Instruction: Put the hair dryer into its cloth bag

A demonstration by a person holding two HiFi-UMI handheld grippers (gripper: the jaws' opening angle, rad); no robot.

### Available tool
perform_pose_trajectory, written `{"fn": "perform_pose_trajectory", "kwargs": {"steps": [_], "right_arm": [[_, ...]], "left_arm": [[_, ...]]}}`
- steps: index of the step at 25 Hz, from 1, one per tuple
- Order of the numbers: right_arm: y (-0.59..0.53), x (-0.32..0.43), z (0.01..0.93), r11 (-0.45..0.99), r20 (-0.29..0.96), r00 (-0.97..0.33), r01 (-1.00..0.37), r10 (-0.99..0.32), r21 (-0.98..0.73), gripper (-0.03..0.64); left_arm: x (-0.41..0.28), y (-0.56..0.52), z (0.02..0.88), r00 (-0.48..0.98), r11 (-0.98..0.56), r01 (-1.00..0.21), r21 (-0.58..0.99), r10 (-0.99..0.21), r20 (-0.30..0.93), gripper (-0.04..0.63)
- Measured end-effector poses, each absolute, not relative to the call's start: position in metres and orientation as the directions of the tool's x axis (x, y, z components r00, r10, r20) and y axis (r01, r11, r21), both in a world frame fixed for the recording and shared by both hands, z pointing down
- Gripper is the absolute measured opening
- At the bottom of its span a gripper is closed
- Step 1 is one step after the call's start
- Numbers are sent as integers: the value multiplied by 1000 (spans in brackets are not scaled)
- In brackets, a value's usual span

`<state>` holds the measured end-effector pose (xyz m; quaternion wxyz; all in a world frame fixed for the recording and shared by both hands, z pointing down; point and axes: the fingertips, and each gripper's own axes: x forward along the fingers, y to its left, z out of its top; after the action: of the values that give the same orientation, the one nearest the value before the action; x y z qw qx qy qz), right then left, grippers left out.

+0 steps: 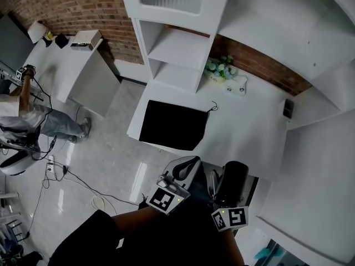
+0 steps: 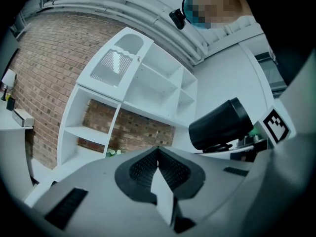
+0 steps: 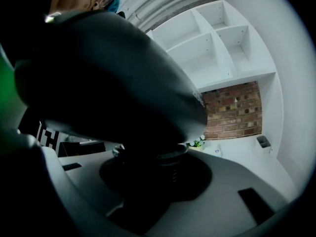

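Head view: a flat, matte black rectangular cloth bag (image 1: 169, 125) lies on the smooth white desk (image 1: 255, 121), beyond both grippers. Nearer, the right gripper (image 1: 223, 192) carries the smooth black barrel-shaped hair dryer (image 1: 235, 177).

Left gripper view: the left gripper (image 2: 159, 168) has its ribbed jaws pressed together, empty.

Right gripper view: the jaws, partly apart, clamp the dryer's handle.

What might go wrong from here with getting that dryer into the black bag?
1. The cloth bag lies flat on the table with no open mouth showing. Pushing the hair dryer at it would probably just shove it along.
2. The bag sits close to the table's near edge, so a nudge might slide it off.
3. The right gripper holds the dryer by its narrow part, with the bulky body above. It may tilt.
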<state>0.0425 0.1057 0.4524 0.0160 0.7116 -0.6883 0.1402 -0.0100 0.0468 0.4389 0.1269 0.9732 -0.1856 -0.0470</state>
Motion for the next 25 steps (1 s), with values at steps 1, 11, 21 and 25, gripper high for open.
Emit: {"fn": "perform_pose_trajectory", "kwargs": {"steps": [1,11,21,25], "right_arm": [[102,47,453,-49,218,10,-984,-976,-174,160],[61,102,490,-31,258,-11,-987,-966,-158,160],[27,157,528,-24,306,-43,-977,-951,-213,160],[9,177,546,-15,323,-53,-979,-945,-203,160]], "left_arm": [[-6,44,441,927,-900,-353,257,-374,-37,17],[37,-19,502,908,-899,-414,142,-397,133,17],[92,-40,628,870,-920,-376,108,-311,382,18],[99,-53,685,815,-901,-407,151,-284,505,18]]}}
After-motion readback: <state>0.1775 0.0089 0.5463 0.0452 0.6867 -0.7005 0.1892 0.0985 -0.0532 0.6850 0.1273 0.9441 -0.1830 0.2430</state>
